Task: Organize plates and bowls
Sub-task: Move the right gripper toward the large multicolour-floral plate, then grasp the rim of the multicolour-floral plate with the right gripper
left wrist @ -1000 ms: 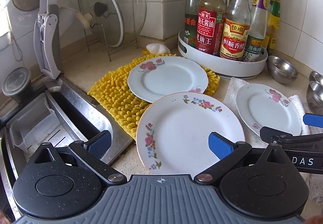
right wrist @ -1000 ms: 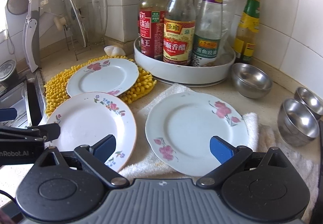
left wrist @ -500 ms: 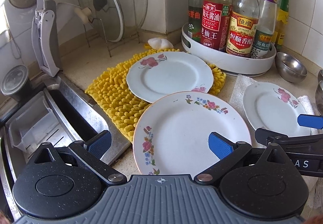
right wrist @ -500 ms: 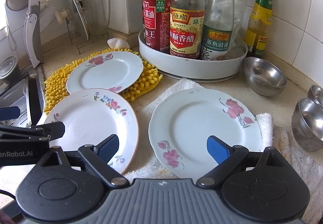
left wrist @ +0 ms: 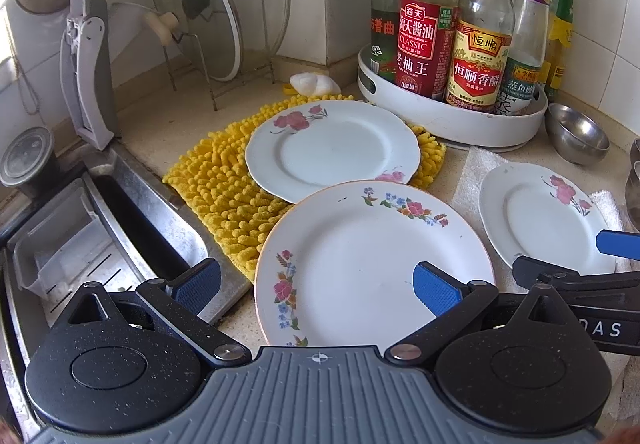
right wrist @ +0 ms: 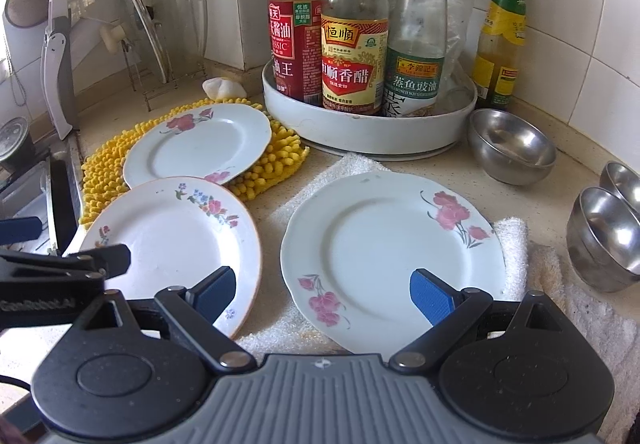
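Both claws agape, left claw (left wrist: 316,286) and right claw (right wrist: 322,294) — near plate (left wrist: 374,264) rims hidden behind housings — third bowl (right wrist: 624,180) cropped.

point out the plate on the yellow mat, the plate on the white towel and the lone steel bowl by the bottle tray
mat plate (left wrist: 332,148), left wrist view, bare centre well.
towel plate (right wrist: 384,248), right wrist view, bare centre well.
steel bowl (right wrist: 512,146), right wrist view, inside bottom.
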A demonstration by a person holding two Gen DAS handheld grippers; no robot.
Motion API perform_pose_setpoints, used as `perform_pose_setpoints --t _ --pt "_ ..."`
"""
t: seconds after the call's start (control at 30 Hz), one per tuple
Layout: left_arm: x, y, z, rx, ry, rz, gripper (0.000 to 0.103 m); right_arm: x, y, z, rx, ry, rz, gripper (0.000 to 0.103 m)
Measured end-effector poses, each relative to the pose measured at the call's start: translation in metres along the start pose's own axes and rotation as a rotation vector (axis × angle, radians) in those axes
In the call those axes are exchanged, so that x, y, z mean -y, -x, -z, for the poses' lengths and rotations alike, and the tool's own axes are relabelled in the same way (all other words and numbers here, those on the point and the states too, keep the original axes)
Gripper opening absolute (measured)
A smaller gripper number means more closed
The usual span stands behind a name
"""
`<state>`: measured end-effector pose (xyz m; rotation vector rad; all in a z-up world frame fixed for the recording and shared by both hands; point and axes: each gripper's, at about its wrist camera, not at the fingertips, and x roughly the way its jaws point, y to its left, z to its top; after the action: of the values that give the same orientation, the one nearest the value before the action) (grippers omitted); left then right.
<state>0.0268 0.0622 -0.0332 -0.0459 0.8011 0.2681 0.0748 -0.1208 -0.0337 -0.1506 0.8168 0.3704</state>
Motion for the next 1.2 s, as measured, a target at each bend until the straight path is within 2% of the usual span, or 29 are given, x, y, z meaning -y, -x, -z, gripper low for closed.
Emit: perform_pose_setpoints --t 0.17,0.63,0.83,0.9,1.03,1.17,1.2 --pt "0.003 -0.005 0.001 -0.013 -0.009 -0.011 0.103 -0.003 0.002 -0.003 0.012 0.005 -0.005 0.1" --pt "-0.001 -0.017 -0.005 -0.035 0.0 -0.027 0.103 -0.002 -0.019 -0.011 -0.023 0.004 -0.041 0.1" --pt "0.0 -0.019 -0.006 -0.047 -0.029 -0.031 0.103 0.001 -0.02 -0.007 -0.062 -0.013 -0.114 0.1" --pt "-0.002 -0.019 -0.003 -0.046 -0.062 -0.009 0.103 -0.001 -0.019 -0.002 -0.079 -0.014 -0.125 0.099" --pt "-0.006 -0.026 0.002 -0.057 -0.132 0.048 0.103 -0.001 -0.021 0.007 -0.11 -0.064 -0.167 0.085" --pt "-0.011 -0.037 0.001 -0.065 -0.21 0.124 0.101 -0.002 -0.02 0.008 -0.105 -0.151 -0.146 0.083" --pt "-0.013 -0.04 -0.001 -0.069 -0.223 0.141 0.1 -0.004 -0.018 0.008 -0.103 -0.165 -0.15 0.077"
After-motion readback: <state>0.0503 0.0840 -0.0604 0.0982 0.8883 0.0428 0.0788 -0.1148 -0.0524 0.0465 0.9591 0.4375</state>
